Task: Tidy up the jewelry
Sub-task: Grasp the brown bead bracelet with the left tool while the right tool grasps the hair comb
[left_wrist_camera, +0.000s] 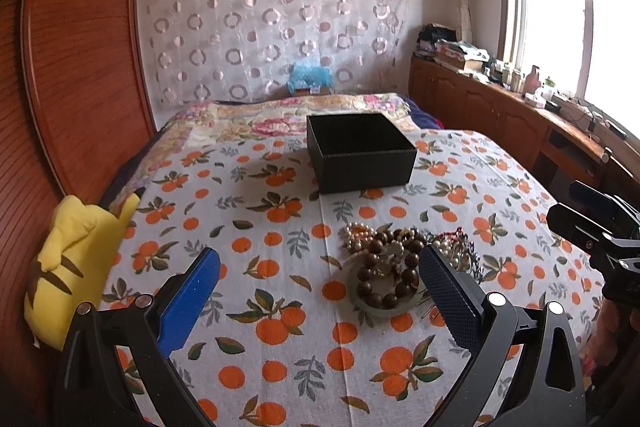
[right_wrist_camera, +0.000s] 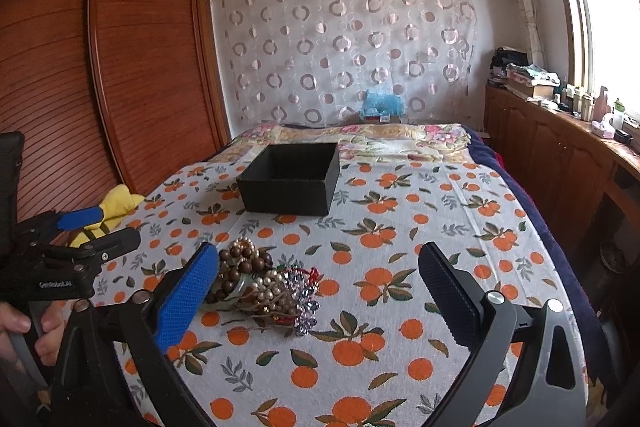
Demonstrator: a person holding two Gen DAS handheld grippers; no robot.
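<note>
Left gripper (left_wrist_camera: 320, 281): jaws wide apart, nothing in them, held low over the bed (left_wrist_camera: 280, 347).
Right gripper (right_wrist_camera: 318, 279): also wide open and empty.
Jewelry (left_wrist_camera: 400, 263): a tangled heap on the bedspread, just ahead of the left gripper by its right finger; ahead of the right gripper by its left finger.
Box (left_wrist_camera: 360, 151): black, open-topped, farther ahead, well beyond the heap.
Beads (left_wrist_camera: 384, 279): a brown bracelet of hard, round beads; stiff enough to pinch across the loop, likely to roll off a shallow grip.
Pearls (right_wrist_camera: 264, 283): smooth, likely slippery strands, limp when lifted.
Tangle: pieces seem interlocked, so one pull may drag others.
Ring under beads: pale, possibly a bangle; I cannot tell.
Hold: take the bead loop at its near edge.
</note>
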